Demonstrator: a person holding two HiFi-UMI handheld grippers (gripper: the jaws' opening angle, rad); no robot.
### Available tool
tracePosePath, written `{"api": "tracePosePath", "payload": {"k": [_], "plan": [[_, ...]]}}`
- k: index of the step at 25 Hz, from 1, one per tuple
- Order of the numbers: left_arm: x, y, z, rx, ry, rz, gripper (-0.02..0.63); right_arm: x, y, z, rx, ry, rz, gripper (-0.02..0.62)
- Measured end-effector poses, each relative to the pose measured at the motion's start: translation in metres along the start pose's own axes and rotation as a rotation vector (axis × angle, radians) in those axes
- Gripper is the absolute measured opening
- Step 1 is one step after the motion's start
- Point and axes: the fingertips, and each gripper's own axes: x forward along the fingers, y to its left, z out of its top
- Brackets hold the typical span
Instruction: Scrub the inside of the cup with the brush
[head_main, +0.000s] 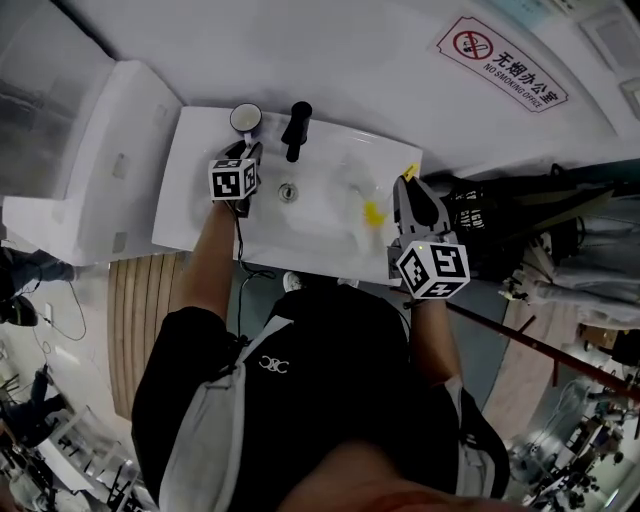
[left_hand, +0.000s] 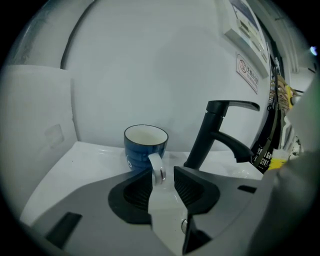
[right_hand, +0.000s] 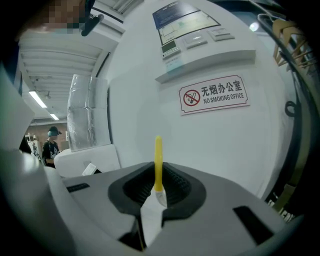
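Cup (left_hand: 145, 145) stands upright on the back ledge of the white sink (head_main: 198, 170), just left of the black tap (left_hand: 210, 135). Left claw (left_hand: 162, 175) is open, with the cup's handle in the gap at its jaw tips and not squeezed. Right claw (right_hand: 159, 187) is closed on the brush (right_hand: 158, 162) by its yellow handle, over the sink's right side, well apart from the cup.

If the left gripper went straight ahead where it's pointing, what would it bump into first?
Most likely the handle of the cup. It sits right ahead of the gap between the left gripper's open fingers, with the cup body just behind it. How far off it is can't be told for sure.
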Motion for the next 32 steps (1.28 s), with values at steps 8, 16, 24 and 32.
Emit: {"api": "tracePosePath", "payload": {"k": [8,16,24,32], "plan": [[0.016,-0.007,0.001,0.009,0.012,-0.059,0.077,-0.007,-0.013,-0.004,0.001,0.011,-0.047,0.05],[0.029,-0.021,0.005,-0.058,-0.011,-0.146,0.072,-0.023,-0.026,-0.012,-0.005,0.036,-0.077,0.051],[0.008,-0.032,0.009,0.01,-0.084,-0.123,0.049,-0.03,-0.024,-0.012,-0.011,0.028,-0.047,0.05],[-0.047,-0.041,-0.012,0.051,-0.126,-0.121,0.046,-0.027,-0.015,-0.013,0.094,0.005,0.034,0.049]]}}
